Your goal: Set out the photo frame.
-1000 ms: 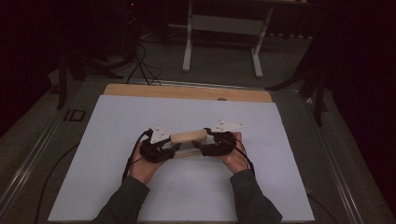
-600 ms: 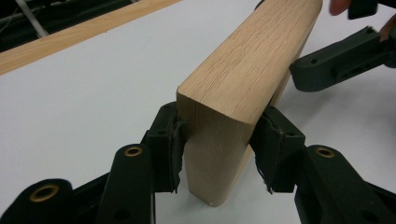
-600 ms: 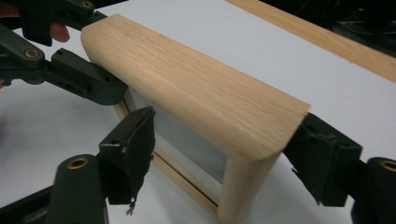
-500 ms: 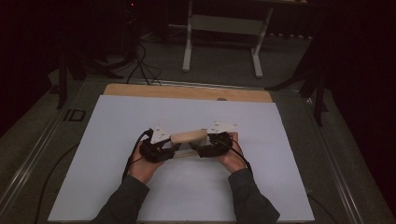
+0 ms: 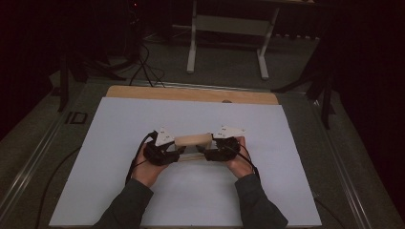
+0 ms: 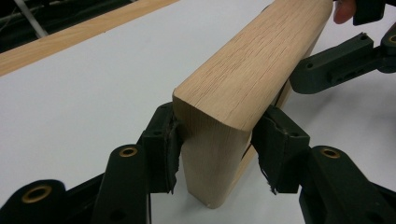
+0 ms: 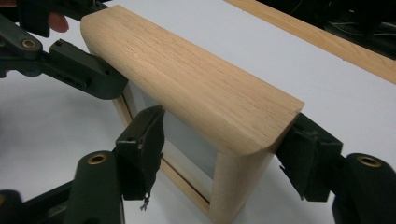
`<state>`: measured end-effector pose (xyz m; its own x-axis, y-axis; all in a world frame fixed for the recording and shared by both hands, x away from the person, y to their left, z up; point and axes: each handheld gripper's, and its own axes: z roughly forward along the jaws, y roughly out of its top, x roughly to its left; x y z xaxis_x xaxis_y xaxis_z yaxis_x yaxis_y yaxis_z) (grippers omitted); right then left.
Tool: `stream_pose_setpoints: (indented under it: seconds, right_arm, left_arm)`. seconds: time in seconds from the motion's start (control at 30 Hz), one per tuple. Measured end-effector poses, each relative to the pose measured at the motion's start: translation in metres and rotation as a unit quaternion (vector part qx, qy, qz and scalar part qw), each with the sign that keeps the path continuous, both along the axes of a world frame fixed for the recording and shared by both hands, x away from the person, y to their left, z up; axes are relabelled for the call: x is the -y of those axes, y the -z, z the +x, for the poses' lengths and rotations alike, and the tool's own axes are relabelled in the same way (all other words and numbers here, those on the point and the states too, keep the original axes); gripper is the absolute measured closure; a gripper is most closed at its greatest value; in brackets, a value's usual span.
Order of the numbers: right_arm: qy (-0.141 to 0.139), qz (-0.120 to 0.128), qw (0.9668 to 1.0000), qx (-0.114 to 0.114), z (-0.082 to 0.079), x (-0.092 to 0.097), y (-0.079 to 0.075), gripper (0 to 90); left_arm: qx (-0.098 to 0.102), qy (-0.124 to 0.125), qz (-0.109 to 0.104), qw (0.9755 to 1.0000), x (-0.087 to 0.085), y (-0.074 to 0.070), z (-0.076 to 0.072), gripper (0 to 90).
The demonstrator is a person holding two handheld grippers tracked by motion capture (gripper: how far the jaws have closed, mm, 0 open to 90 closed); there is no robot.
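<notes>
A light wooden frame with a thick rounded top bar and a pale inset panel stands upright on the white sheet. My grippers hold it from its two ends. The left gripper has both pads against the sides of the near end of the frame, shut on it. The right gripper holds the other end; its jaws have just been closing with the frame between them, one pad against the panel side and the other behind the corner post. Each gripper view also shows the other gripper's jaws past the frame's far end.
A wooden strip runs along the sheet's far edge. Beyond the table stand the white legs of a desk and cables on a dark floor. A person's sleeves enter from the bottom.
</notes>
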<state>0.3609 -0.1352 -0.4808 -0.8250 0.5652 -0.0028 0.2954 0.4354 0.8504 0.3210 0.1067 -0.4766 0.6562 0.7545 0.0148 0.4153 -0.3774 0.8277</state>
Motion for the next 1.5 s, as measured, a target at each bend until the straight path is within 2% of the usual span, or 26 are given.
stream_pose_setpoints:
  seconds: [0.2, 0.43, 0.9, 1.1, 1.23, 1.5]
  right_arm:
    - [0.006, 0.005, 1.0, 0.002, -0.002, 0.002, 0.001, 40.5]
    - [0.007, 0.005, 1.0, 0.005, -0.005, 0.002, 0.001, 40.7]
    - [0.011, 0.01, 0.9999, 0.004, -0.01, 0.001, 0.002, 42.4]
    - [0.016, 0.007, 0.9998, 0.008, -0.011, 0.001, 0.002, 45.6]
    - [0.017, 0.007, 0.9998, 0.008, -0.011, 0.0, 0.002, 47.4]
    - [0.018, 0.005, 0.9998, 0.01, -0.009, -0.003, 0.002, 47.2]
  left_arm:
    - [-0.003, 0.0, -0.003, 1.0, 0.0, 0.0, 0.002, 49.9]
    - [-0.004, 0.004, 0.003, 1.0, 0.0, -0.001, 0.004, 48.0]
    - [-0.018, 0.013, -0.011, 0.9997, -0.004, -0.001, 0.009, 44.9]
    - [-0.028, 0.016, -0.007, 0.9995, -0.014, -0.003, 0.008, 49.5]
    - [-0.03, 0.015, -0.009, 0.9994, -0.021, -0.004, 0.008, 56.5]
    - [-0.027, 0.009, -0.008, 0.9996, -0.021, -0.003, 0.009, 56.1]
